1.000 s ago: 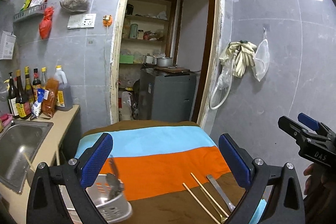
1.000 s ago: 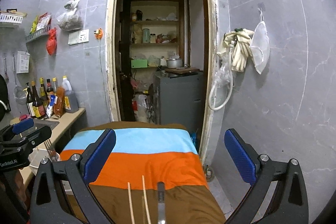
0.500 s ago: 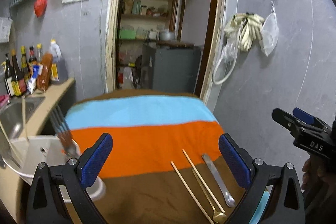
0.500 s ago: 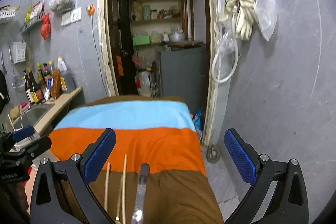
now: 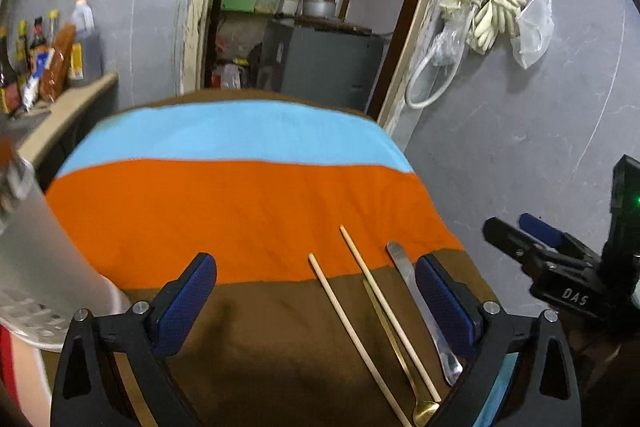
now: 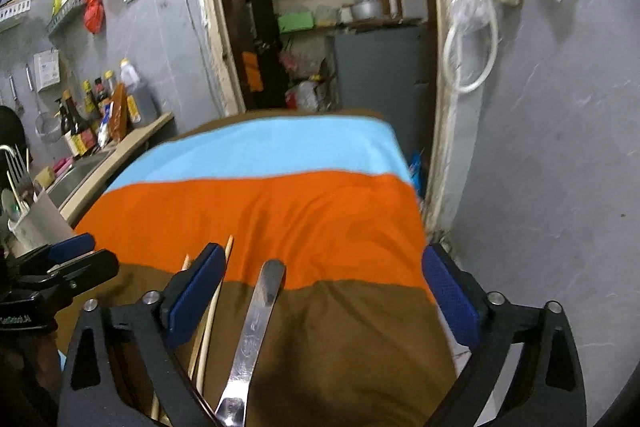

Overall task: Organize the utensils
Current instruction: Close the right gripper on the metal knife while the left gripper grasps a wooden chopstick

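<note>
Striped tablecloth (image 5: 240, 203) under chopsticks (image 5: 356, 331), steel spoon (image 6: 256, 327), both jaws wide.

Two pale wooden chopsticks (image 5: 352, 327) lie flat on the striped cloth (image 5: 240, 203), side by side and slightly splayed, their far tips on the orange band, the rest on the brown band. Between them, touching the right-hand one, rests a thin gold spoon (image 5: 394, 351), bowl toward the cloth's near edge. Just right of these lies a steel utensil (image 6: 256, 327) with a flat, stamped handle, its rounded end on the orange band. At the cloth's left edge stands a white utensil holder (image 6: 36, 219) with forks and chopsticks upright inside.
</note>
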`<state>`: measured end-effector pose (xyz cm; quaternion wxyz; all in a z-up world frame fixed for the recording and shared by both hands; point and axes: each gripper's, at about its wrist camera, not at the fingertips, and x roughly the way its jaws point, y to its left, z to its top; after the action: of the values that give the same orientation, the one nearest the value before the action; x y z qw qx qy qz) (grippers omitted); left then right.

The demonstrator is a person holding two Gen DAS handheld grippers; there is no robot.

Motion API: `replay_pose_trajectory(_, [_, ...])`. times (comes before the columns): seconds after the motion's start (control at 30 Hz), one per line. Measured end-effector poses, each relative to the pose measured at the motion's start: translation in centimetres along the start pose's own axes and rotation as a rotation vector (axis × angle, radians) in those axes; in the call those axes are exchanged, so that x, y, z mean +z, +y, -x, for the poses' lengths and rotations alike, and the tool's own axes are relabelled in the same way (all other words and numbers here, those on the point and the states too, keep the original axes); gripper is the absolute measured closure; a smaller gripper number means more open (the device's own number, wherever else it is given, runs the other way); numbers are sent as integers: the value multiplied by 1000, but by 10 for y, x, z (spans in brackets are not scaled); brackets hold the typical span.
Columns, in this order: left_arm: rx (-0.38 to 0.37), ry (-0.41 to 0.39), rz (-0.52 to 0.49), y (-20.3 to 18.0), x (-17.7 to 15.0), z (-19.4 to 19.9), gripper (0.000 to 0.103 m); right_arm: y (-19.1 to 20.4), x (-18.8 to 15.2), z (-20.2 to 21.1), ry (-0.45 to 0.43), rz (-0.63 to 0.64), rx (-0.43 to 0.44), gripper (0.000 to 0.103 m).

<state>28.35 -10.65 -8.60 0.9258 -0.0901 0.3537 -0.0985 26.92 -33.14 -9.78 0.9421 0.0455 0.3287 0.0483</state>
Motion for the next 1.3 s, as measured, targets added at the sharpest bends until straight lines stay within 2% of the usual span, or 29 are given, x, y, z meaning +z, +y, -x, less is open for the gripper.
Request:
replay_pose_trajectory(0.03, [-7,17,7,1,-2,-5,12,-1,-3,-6,13,1,14,16])
replay_pose_trajectory(0.07, [-10,29,11,2,-3,-9,13,-1,-5,-11,25,2,26,24])
replay_pose_trajectory(0.17, [-18,70,29,4,-8,-22,17,1,-11,-28,68,15,51,39])
replay_pose_trajectory(0.33, [-37,110,53,7,-10,-36,28,1,-16,-42,99,26,88,44])
replay_pose_trajectory(0.57, [-65,166,59,4,-12,-55,50,6,-23,-61,164,48,145,62])
replay_pose_trajectory(0.67, [-77,189,64,4,-14,-62,56,8,-28,-70,202,47,166,63])
replay_pose_trajectory(0.9, [-100,206,72,6,-15,-73,59,11,-31,-79,227,59,200,63])
replay_pose_trajectory(1.07, [-85,219,73,8,-11,-80,74,13,-30,-84,244,73,233,72])
replay_pose_trajectory(1.3, [-104,223,80,9,-11,-82,74,21,-29,-93,282,84,295,78])
